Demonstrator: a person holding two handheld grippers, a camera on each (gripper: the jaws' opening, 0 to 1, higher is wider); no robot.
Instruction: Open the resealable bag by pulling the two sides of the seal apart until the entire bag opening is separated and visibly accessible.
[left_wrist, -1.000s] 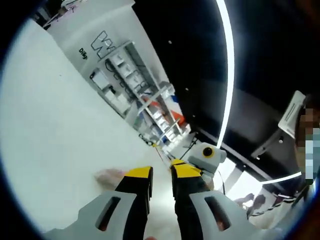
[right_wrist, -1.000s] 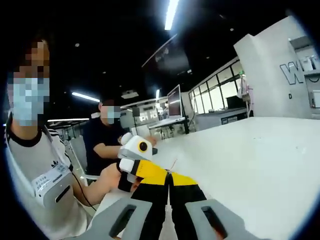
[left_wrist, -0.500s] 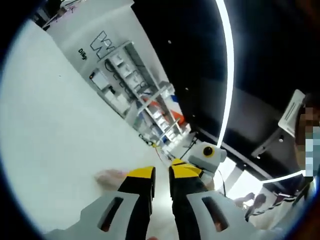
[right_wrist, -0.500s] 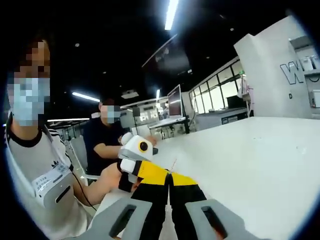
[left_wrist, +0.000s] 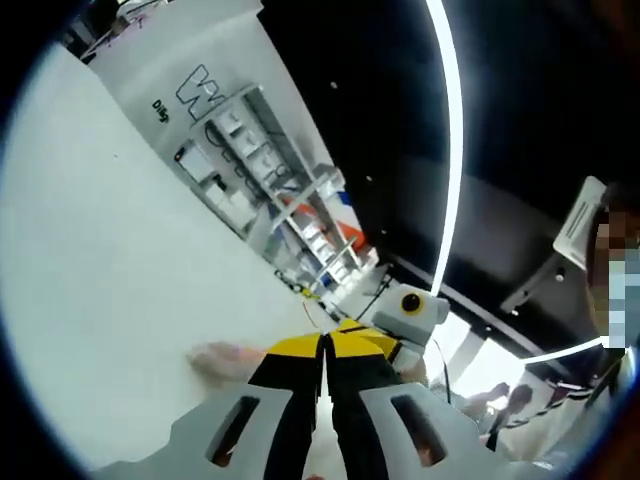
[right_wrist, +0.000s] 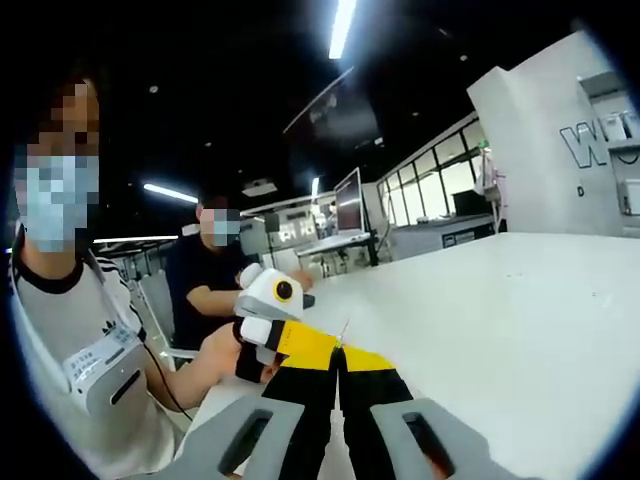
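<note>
The resealable bag is clear and hard to make out. A thin red strip of it (right_wrist: 345, 326) rises between the tips of my right gripper (right_wrist: 340, 350), whose jaws are pressed together on it. My left gripper (left_wrist: 324, 340) is shut too, with the same red strip (left_wrist: 311, 313) at its tips. The two grippers meet tip to tip above the white table (right_wrist: 520, 310). The left gripper (right_wrist: 268, 318) enters the right gripper view from the left, held by a hand. A pale pinkish patch (left_wrist: 215, 356) beside my left jaws is too blurred to identify.
A person in a white shirt (right_wrist: 90, 370) stands close at the left. A second person in dark clothes (right_wrist: 205, 285) sits behind the table. Shelving (left_wrist: 255, 170) and a white wall with lettering (right_wrist: 600, 140) stand beyond the table's far edge.
My left gripper's jaws have come together, and the gap between them is gone. The right gripper has stayed shut and still.
</note>
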